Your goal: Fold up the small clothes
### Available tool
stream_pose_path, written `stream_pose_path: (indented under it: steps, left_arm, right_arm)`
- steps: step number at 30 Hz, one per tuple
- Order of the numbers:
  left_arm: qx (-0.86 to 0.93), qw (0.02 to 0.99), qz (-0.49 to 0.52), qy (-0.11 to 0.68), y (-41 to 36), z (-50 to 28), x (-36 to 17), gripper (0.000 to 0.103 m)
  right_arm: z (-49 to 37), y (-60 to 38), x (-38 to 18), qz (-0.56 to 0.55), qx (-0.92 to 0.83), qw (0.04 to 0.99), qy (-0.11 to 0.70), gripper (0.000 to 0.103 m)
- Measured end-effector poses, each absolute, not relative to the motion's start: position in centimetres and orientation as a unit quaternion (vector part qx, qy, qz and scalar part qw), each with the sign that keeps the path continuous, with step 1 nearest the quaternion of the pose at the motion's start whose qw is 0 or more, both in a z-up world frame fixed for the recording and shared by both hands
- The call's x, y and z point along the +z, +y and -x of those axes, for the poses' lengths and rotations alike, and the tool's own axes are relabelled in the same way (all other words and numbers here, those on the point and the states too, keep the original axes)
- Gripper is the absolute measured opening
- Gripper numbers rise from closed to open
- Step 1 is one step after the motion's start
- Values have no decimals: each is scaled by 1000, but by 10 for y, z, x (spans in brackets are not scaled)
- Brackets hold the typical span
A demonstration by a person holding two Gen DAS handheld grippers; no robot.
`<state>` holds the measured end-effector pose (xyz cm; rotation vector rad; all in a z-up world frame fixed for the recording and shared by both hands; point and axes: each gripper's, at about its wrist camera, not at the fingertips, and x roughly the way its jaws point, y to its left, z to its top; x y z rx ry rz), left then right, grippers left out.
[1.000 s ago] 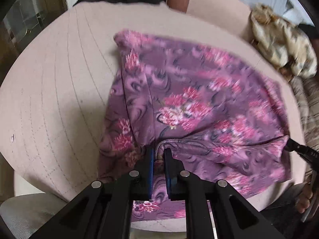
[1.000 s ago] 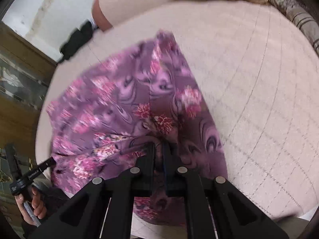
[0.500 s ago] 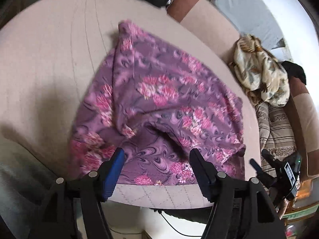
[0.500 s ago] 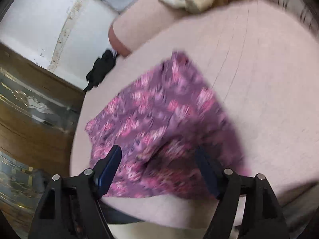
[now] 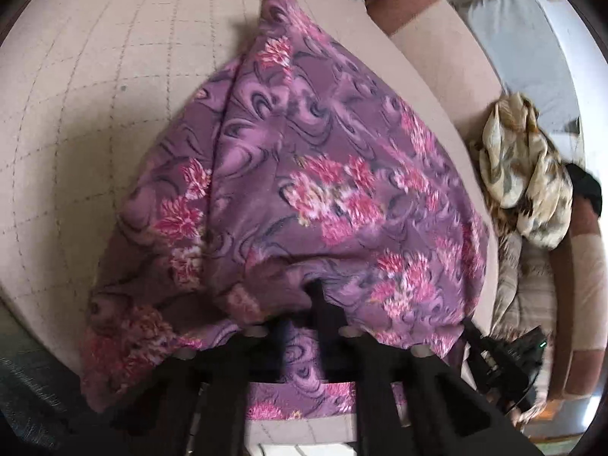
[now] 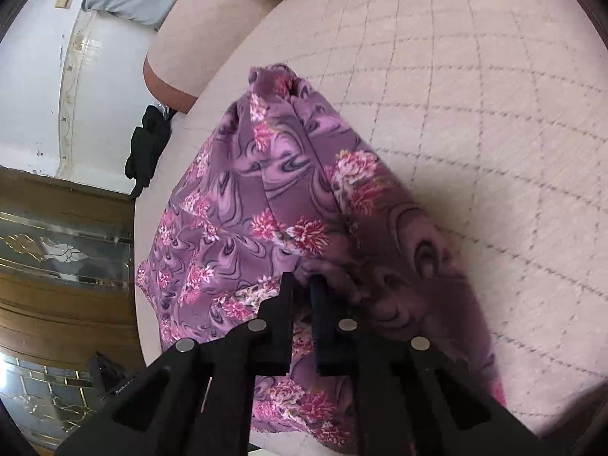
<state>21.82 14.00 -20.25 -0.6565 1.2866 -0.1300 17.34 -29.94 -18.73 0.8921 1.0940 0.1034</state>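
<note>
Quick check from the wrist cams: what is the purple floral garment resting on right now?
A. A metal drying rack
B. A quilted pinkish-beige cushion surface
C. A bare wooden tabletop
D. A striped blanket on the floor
B: the purple floral garment lies spread over the quilted cushion surface, whose stitched grid lines show all around the fabric in both wrist views.

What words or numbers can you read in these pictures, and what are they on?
None can be read.
There is small white print on the black tool at the lower left of the right view, too small and blurred to read.
The flowery purple cloth has only a pattern, no words.
</note>
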Motion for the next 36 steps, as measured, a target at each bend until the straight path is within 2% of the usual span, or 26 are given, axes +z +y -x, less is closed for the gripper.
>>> stream_pose_path:
  steps: [6,9,11,14,16,20,22,23,24,26,27,31,33,36]
  left_arm:
    - [-88,759,309,566,155,-193,-167,5]
    - [-67,745,280,601,154,-183,-193,5]
    - [-51,734,272,620,150,-184,-210,5]
    - [-66,770,235,589,140,-182,-186,6]
    - [-65,773,219,592,135,-181,-186,9]
    - [-44,764,210,609,136,-182,-198,23]
    - [-43,775,212,594,138,-179,-185,31]
    - [-38,787,210,579,141,-174,-174,36]
    - [-36,794,207,571,143,-170,-168,42]
    - [-23,815,188,547,147,-160,-150,53]
    - [-16,821,183,541,147,-158,-145,55]
    - [-7,826,132,548,137,-179,-141,56]
    - [-9,821,112,559,134,-193,-149,56]
    - [-25,813,94,574,125,-212,-171,54]
  right_arm:
    - [-139,-297,-124,-336,61,809,478,6]
    - [-122,-287,-148,-294,47,799,523,6]
    - [-128,-287,-179,-307,40,767,563,6]
    - [-129,-295,-158,-310,44,786,532,6]
    - [-127,-294,-147,-293,41,801,521,6]
    - [-126,-289,-176,-275,24,773,571,9]
    - [-124,-290,-172,-275,21,777,566,14]
    - [-121,-291,-163,-272,14,787,553,25]
    - [-117,-294,-151,-268,9,800,537,41]
    - [-105,-300,-130,-269,11,828,492,59]
    - [-104,-302,-125,-273,12,834,479,63]
    - [-137,-303,-121,-266,18,826,498,63]
    - [-159,-302,-134,-246,21,802,544,63]
    - [-171,-301,-159,-251,20,782,570,63]
